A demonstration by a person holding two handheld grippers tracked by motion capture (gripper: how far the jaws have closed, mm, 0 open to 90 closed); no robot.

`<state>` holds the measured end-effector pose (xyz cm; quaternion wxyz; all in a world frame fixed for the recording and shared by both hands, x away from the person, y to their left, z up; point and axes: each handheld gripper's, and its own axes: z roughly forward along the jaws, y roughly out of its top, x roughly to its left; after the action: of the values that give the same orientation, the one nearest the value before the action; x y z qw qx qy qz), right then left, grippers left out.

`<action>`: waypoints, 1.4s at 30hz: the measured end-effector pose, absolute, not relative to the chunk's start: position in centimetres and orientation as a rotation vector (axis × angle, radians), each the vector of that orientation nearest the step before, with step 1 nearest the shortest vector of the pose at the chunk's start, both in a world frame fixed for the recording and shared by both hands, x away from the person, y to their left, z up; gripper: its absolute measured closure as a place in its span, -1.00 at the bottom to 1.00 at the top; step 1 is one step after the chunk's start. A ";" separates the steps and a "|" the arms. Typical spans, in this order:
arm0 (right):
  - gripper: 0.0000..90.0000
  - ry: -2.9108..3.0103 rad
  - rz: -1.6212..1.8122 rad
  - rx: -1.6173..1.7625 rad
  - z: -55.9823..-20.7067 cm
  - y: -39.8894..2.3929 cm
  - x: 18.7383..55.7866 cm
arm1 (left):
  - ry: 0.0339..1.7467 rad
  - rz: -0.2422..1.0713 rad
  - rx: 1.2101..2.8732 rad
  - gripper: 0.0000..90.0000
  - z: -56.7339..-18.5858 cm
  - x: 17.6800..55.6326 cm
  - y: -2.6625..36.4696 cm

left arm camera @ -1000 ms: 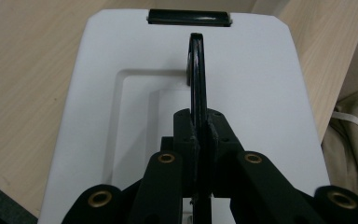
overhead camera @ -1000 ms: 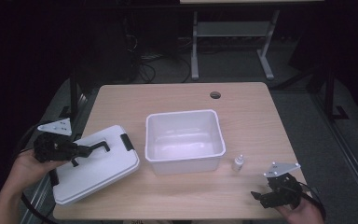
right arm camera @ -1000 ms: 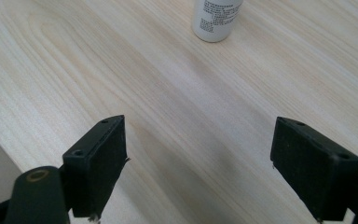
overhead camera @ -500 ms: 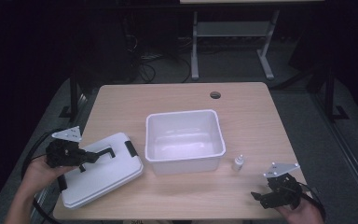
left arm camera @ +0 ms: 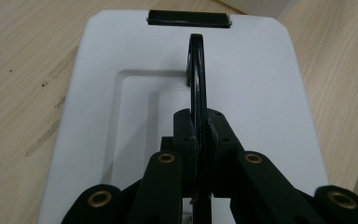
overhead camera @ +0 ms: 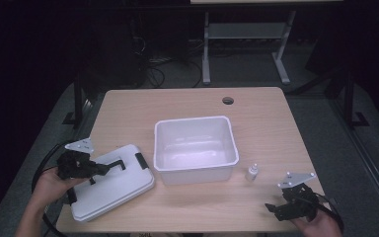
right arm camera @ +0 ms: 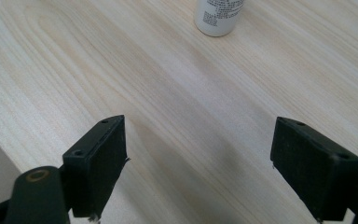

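Left tool [left arm camera: 200,140] clamped on lid handle [left arm camera: 196,70]

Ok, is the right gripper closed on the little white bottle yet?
No, the right gripper stands open over bare table, with the white bottle ahead of it, untouched.

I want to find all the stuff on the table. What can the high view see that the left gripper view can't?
The high view alone gives the white tub, the small bottle and the right gripper, jaws open. The left gripper view alone gives a close look at the left gripper clamped on the black handle. Both share the white lid lying on the wooden table.
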<state>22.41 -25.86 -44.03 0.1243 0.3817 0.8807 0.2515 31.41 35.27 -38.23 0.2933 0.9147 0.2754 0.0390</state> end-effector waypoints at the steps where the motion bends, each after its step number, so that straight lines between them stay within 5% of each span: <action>1: -0.60 2.568 0.732 1.113 -44.0 -25.9 22.4 | 0.731 0.097 2.447 0.87 -38.5 31.5 35.2; 35: -0.61 2.581 0.719 1.133 -44.4 -25.8 22.5 | 0.736 0.082 2.483 0.85 -40.1 31.5 35.0; 42: -0.63 2.581 0.714 1.147 -44.5 -25.9 22.6 | 0.721 0.121 2.438 0.67 -39.2 30.8 34.9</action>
<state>22.60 -25.93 -44.50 0.1141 0.3912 0.8801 0.2437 30.75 34.89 -39.24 0.2940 0.9156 0.2707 0.0453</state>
